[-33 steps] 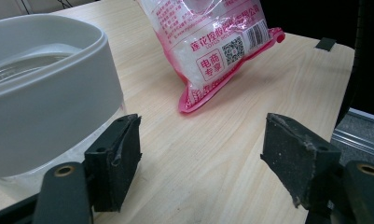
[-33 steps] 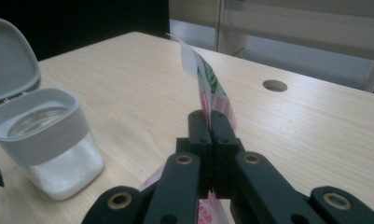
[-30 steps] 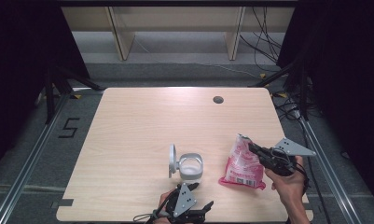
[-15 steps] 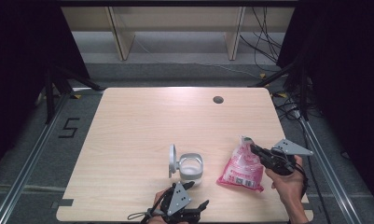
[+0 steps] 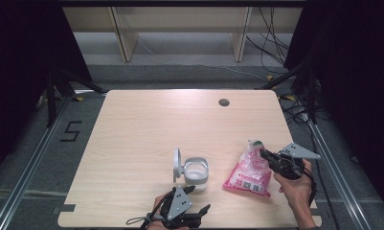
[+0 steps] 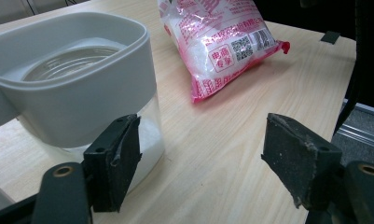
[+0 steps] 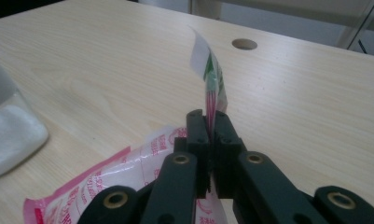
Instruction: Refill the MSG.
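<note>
A pink plastic bag [image 5: 249, 173] of white grains lies on the table's right part, its top edge [image 7: 211, 79] lifted. My right gripper [image 5: 264, 153] is shut on that top edge, which the closed jaws [image 7: 208, 121] pinch. Left of the bag stands a clear container [image 5: 195, 171] with a grey rim and a little white powder inside, its lid [image 5: 176, 164] flipped up. My left gripper [image 5: 198, 199] waits open at the front edge, just short of the container. In the left gripper view its left pad [image 6: 114, 158] is beside the container wall [image 6: 77, 88], with the bag [image 6: 222, 42] beyond.
The wooden table [image 5: 146, 124] has a round cable hole [image 5: 223, 102] at the back right. A dark floor with cables and a shelf unit lies beyond the far edge. The container's base [image 7: 7, 135] appears at the left in the right gripper view.
The left gripper has edged slightly left along the front edge. The right gripper keeps its pinch on the bag's top, barely shifted.
</note>
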`<action>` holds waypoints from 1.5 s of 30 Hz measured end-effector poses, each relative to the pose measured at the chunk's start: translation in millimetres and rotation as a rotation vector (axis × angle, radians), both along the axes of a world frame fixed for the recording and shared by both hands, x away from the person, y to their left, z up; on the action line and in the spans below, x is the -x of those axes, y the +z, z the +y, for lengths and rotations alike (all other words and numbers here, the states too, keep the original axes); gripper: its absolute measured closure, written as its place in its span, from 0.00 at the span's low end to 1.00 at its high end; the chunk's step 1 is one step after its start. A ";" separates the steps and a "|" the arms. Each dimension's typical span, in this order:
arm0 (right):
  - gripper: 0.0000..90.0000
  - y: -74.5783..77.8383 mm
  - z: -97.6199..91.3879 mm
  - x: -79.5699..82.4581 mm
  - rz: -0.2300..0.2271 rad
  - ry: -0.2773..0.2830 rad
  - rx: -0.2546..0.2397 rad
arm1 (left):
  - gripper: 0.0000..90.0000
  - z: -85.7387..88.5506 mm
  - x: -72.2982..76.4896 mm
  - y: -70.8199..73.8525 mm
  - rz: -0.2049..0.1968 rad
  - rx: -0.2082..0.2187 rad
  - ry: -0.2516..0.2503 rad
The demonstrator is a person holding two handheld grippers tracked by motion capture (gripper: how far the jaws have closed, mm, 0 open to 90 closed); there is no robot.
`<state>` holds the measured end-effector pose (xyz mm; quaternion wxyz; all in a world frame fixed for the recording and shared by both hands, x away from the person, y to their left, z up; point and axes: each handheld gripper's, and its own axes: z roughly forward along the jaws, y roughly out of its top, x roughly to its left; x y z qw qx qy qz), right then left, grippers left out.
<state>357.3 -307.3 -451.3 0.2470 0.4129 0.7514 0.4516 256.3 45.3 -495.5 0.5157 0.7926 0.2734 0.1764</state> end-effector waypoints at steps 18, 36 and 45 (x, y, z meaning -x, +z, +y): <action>0.93 -5.1 -3.9 -0.9 0.046 -0.085 -0.027 | 0.30 17.5 -1.9 4.7 0.014 -0.006 0.014; 0.74 -6.5 -16.0 1.7 0.023 -0.205 -0.034 | 0.29 41.5 -2.5 12.9 0.007 0.025 0.052; 0.64 0.1 -12.1 8.1 -0.020 -0.276 -0.036 | 0.31 49.8 -4.1 14.7 0.011 0.005 0.059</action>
